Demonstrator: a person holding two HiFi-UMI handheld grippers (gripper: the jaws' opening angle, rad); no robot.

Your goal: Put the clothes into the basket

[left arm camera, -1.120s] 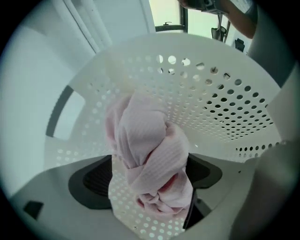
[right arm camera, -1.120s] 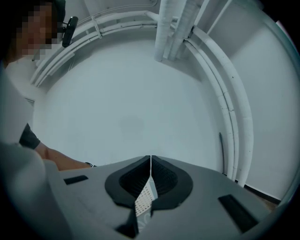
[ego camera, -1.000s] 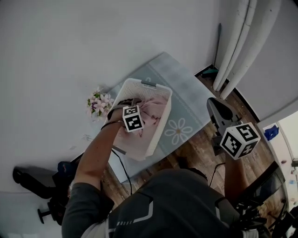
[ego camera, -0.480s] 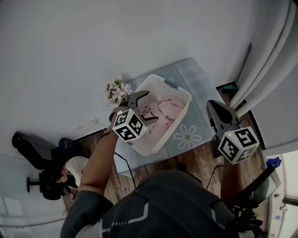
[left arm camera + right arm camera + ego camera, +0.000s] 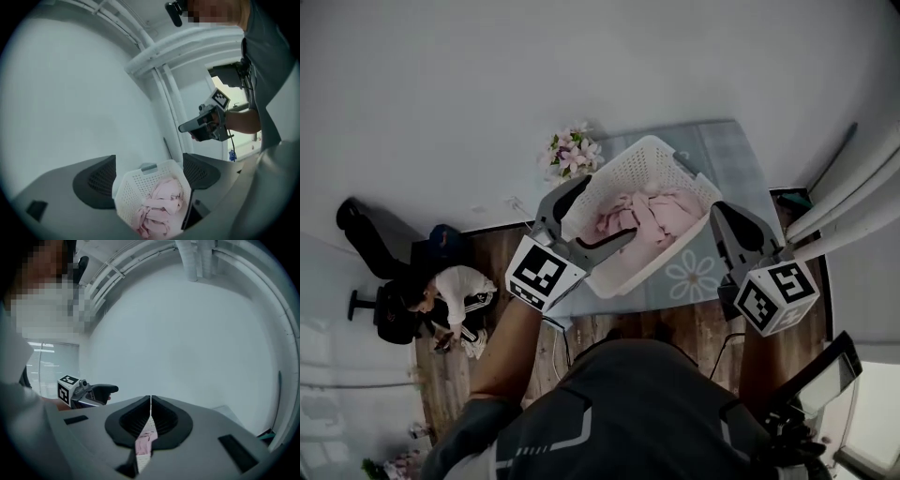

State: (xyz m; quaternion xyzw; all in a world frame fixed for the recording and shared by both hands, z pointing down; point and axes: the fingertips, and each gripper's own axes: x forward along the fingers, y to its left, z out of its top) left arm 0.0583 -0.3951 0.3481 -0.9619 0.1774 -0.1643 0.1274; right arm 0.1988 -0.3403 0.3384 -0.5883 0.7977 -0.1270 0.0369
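Note:
A white slatted basket (image 5: 630, 274) stands on a pale rug, with pink clothes (image 5: 649, 212) heaped inside it. My left gripper (image 5: 607, 208) hangs above the basket's left side, open, with nothing between its jaws. In the left gripper view the basket (image 5: 136, 185) and the pink clothes (image 5: 159, 206) lie below and between the left gripper's (image 5: 147, 176) spread pads. My right gripper (image 5: 724, 217) is held to the right of the basket, shut and empty. Its jaws meet in the right gripper view (image 5: 150, 401), and a sliver of pink cloth shows far below them.
A bunch of pink and white flowers (image 5: 572, 150) stands by the wall behind the basket. The rug (image 5: 694, 277) bears a daisy print. A person (image 5: 450, 291) sits on the wooden floor at the left. White pipes (image 5: 862, 183) run along the right.
My left gripper has risen out of the basket and drawn back to the left, open, with the pink clothes left inside. The right gripper has stayed about where it was.

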